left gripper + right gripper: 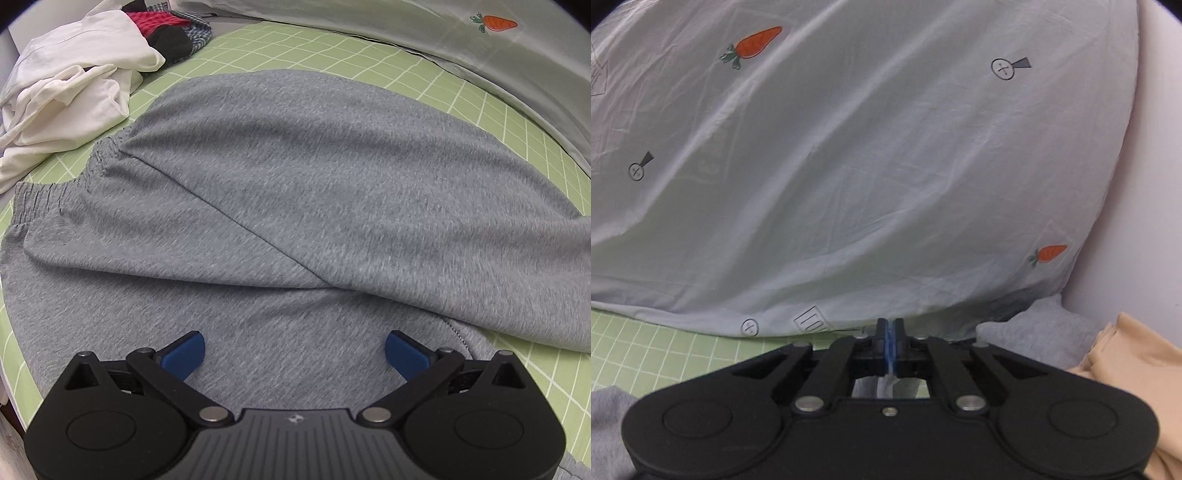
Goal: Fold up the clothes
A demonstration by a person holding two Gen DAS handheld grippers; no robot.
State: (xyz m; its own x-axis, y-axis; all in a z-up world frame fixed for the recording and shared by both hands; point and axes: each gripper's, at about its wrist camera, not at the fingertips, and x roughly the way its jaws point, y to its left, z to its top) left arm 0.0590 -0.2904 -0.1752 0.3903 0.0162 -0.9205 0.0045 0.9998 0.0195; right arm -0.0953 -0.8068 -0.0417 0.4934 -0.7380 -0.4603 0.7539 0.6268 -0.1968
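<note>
On the green bedsheet with its white grid lines (pixel 424 74), going from the left edge in the left wrist view, a heap of crumpled white cloth (pixel 70 96) lies at the far left corner, with a bundle of red, black and checked fabric (pixel 170 29) just behind it. Beside them, across the middle of the sheet, lies the grey knit sweatpants garment (pixel 295 177) — its gathered elastic waistband toward the left edge, one layer folded over another along a diagonal seam. Over its near part hangs the left gripper (pixel 294 352), black with blue pads; its jaws stand wide apart with only flat grey knit beneath them, nothing pinched. A small pale mark sits on the gripper body, too small to read. Along the far right runs a pale grey-green quilt printed with orange carrots (pixel 461 33).

From the right wrist view that same quilt fills most of the frame, its print showing carrots, small round faces and boxed outlines with letters too faint to make out. Low in the middle, the right gripper (pixel 889 332) has its blue pads pressed together; a sliver of grey fabric shows behind the pads — whether it is actually pinched cannot be told. Toward the right edge a grey fabric lump (pixel 1038 332) lies against the quilt, then a peach-coloured cloth (pixel 1137 365) at the right corner.
</note>
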